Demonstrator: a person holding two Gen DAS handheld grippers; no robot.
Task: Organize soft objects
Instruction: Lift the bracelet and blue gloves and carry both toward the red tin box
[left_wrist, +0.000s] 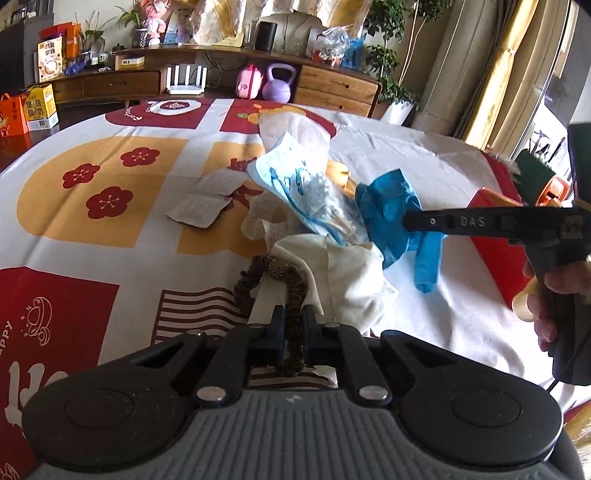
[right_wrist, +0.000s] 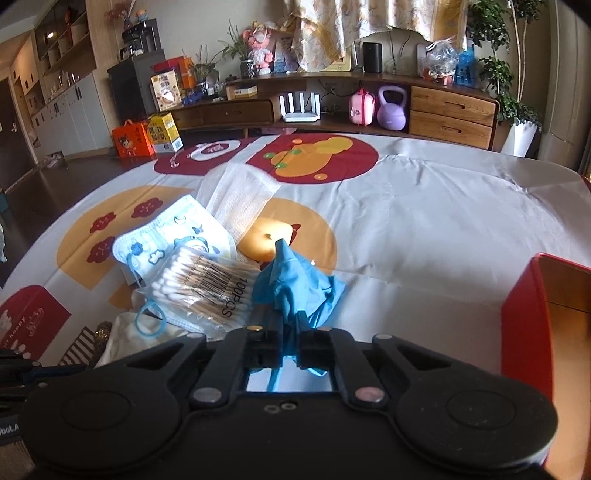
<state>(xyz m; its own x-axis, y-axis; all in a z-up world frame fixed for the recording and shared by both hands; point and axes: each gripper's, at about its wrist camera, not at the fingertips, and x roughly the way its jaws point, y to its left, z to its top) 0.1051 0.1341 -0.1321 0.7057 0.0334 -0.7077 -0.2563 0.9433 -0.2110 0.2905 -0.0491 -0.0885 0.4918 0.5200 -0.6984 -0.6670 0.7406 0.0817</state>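
Left wrist view: the left gripper (left_wrist: 293, 321) is clamping its jaws on the brown scrunchie (left_wrist: 291, 291), which is looping up toward 12 o'clock onto the white cloth (left_wrist: 351, 280) at the near edge of the pile. At 3 o'clock, the right gripper (left_wrist: 413, 221) is biting into the blue glove (left_wrist: 391, 210). Right wrist view: the jaws are closing on the glove, w/ fabric bunching up toward 12 o'clock; the cotton-swab pack (right_wrist: 207, 284) and face mask (right_wrist: 173, 232) are lying at 10 o'clock, the red box (right_wrist: 524, 317) at 3 o'clock. Step in hand, as judged: both grasps are made, nothing lifted yet. Next move calls for lifting each item clear w/o dragging neighbours, then carrying toward the box, probably.
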